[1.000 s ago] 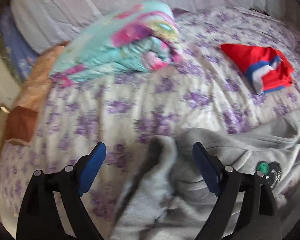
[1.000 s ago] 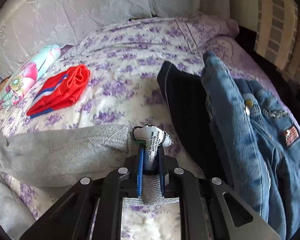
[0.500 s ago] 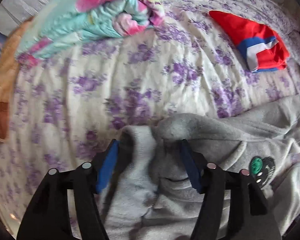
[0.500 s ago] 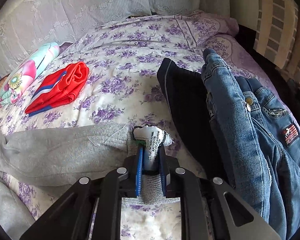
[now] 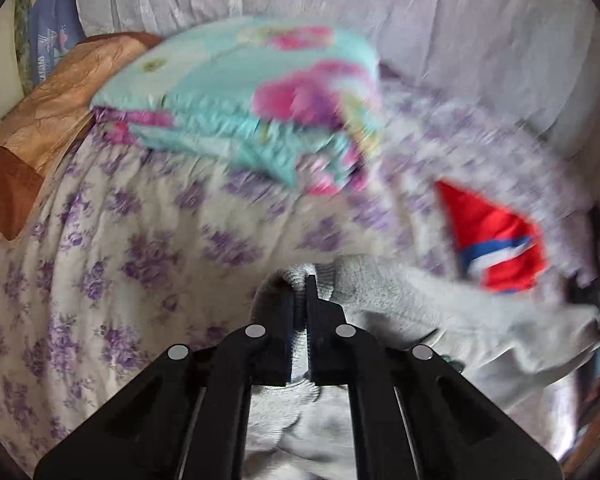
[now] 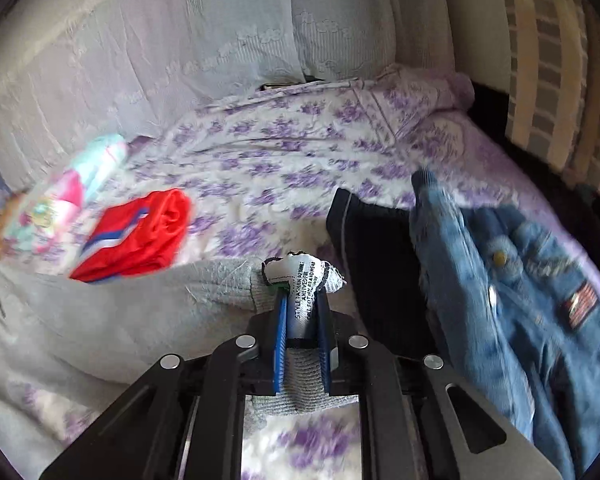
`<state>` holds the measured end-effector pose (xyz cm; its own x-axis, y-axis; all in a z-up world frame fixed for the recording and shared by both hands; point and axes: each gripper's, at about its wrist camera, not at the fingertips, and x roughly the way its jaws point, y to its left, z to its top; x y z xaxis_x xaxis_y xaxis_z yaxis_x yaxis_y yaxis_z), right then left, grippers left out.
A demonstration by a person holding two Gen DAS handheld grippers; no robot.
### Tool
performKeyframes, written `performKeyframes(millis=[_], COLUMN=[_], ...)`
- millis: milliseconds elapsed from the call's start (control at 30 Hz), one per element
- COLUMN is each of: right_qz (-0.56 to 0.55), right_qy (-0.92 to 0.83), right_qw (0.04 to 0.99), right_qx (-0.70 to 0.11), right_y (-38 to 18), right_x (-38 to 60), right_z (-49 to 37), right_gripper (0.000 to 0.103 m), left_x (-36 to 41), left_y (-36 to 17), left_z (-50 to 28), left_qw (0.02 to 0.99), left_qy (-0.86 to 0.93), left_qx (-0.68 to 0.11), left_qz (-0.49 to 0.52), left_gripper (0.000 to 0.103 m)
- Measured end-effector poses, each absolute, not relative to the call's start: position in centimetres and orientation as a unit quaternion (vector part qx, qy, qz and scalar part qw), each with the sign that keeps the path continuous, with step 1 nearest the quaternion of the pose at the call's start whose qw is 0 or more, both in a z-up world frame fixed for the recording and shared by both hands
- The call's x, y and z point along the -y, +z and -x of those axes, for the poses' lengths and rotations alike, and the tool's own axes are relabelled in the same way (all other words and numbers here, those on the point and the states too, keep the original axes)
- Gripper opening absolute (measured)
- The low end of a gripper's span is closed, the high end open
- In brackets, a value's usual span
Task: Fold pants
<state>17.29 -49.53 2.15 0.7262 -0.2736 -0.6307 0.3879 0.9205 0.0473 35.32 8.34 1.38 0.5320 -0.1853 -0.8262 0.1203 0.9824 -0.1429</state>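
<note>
With both tools clamped on the grey pants (image 5: 400, 304) lying on the flowered bed (image 5: 140, 248), the left tool (image 5: 300, 284) pinching a bunched edge and the right tool (image 6: 302, 304) the labelled waistband, either thin bite may slip when the cloth is lifted and pulled taut.

A bed (image 6: 300, 148) is covered by a purple-flowered sheet; on it are laid grey pants (image 5: 412, 300), a folded red garment (image 6: 140, 232), a turquoise floral quilt (image 5: 240, 92), dark trousers (image 6: 376, 256) and jeans (image 6: 512, 292)
</note>
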Motion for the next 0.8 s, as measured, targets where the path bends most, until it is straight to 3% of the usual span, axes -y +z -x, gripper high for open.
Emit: performKeyframes(millis=[133, 200, 233, 300, 367, 433, 467, 533, 633, 733, 800], right_qz=[-0.065, -0.051, -0.045, -0.059, -0.098, -0.117, -0.124, -0.133, -0.143, -0.117, -0.106], right_qy=[-0.213, -0.221, -0.227, -0.242, -0.227, -0.221, -0.213, -0.196, -0.168, -0.171, -0.164], right_qw=[0.899, 0.871, 0.866, 0.877, 0.894, 0.906, 0.908, 0.908, 0.907, 0.9, 0.888], right_qx=[-0.377, -0.437, -0.444, -0.411, -0.372, -0.342, -0.338, -0.347, -0.359, -0.384, -0.416], right_y=[-1.0, -4.1, -4.8, -3.7, -2.0, -0.4, 0.0, 0.2, -0.6, -2.1, -4.0], right_x=[50.1, 50.3, 50.3, 50.6, 51.2, 51.6, 51.7, 51.8, 51.7, 50.5, 49.9], right_z=[-22.5, -24.8, -25.0, -23.5, -21.3, -18.3, -17.2, -15.5, -15.0, -16.5, -18.0], right_gripper=[0.017, 0.034, 0.038, 0.063, 0.074, 0.082, 0.083, 0.083, 0.082, 0.075, 0.045], left_x=[-8.5, -8.7, -8.5, -8.1, -8.3, -9.4, -9.9, -10.5, -10.7, -11.0, -11.2], left_y=[-2.4, -5.3, -6.4, -8.0, -7.4, -5.4, -4.0, -2.6, -1.4, -2.1, -3.9], left_z=[-37.9, -39.3, -39.8, -40.2, -39.8, -38.8, -38.0, -36.3, -32.9, -30.1, -28.9], left_qw=[0.875, 0.866, 0.861, 0.85, 0.852, 0.856, 0.859, 0.864, 0.871, 0.866, 0.858], left_qy=[-0.025, 0.02, 0.047, 0.057, 0.05, 0.033, 0.016, 0.007, -0.003, -0.009, -0.004], left_qx=[-0.482, -0.498, -0.506, -0.524, -0.521, -0.516, -0.512, -0.503, -0.488, -0.495, -0.508], left_qz=[0.03, 0.025, 0.004, -0.026, -0.024, 0.0, 0.014, 0.002, -0.05, -0.066, -0.078], left_gripper=[0.008, 0.01, 0.009, 0.009, 0.012, 0.031, 0.04, 0.069, 0.07, 0.07, 0.07])
